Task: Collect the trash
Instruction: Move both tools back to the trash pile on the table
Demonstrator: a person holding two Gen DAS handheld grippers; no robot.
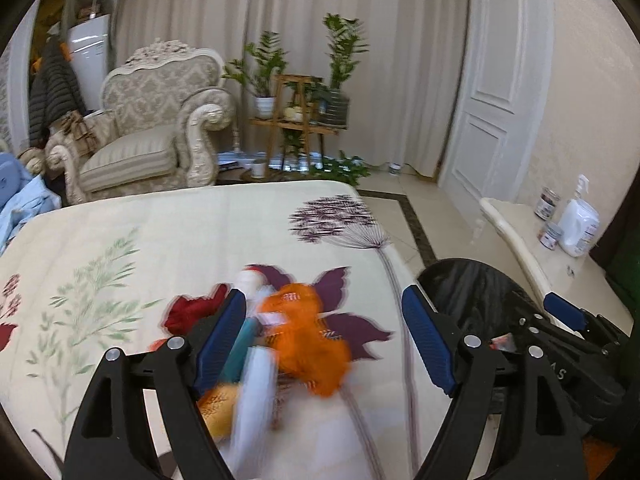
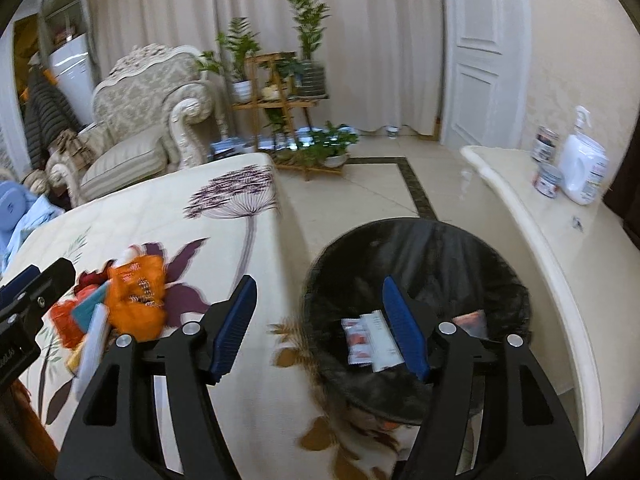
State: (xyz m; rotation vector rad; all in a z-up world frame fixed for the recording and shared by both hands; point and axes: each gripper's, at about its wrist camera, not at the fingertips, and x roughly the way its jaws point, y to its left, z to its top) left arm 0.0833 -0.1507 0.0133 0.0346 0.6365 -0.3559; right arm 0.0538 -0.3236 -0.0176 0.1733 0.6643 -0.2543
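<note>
Holding both tools over the floral-covered worktop (image 1: 120, 232), you have the left tool (image 1: 324, 336) spread wide with nothing pinched; blurred wrappers lie between and just beyond its blue pads. That trash pile (image 1: 280, 344) sits near you on the worktop: an orange wrapper (image 1: 308, 336) on top, a teal packet (image 1: 240, 348) and a white packet (image 1: 256, 392) beside it, a yellow one nearer still. Your right tool (image 2: 318, 328) is also spread, gripping nothing, and hangs at the near right edge of the worktop, its right finger over the black-lined trash bin (image 2: 416, 248). The bin stands to the right of the worktop, between it and a pale counter (image 2: 520, 216) carrying a white spray bottle (image 2: 582, 160) and tins. Red-and-white packets (image 2: 370, 340) already lie inside the bin. An armchair (image 1: 156, 120) and potted plants (image 1: 304, 80) stand far off by the curtain.
</note>
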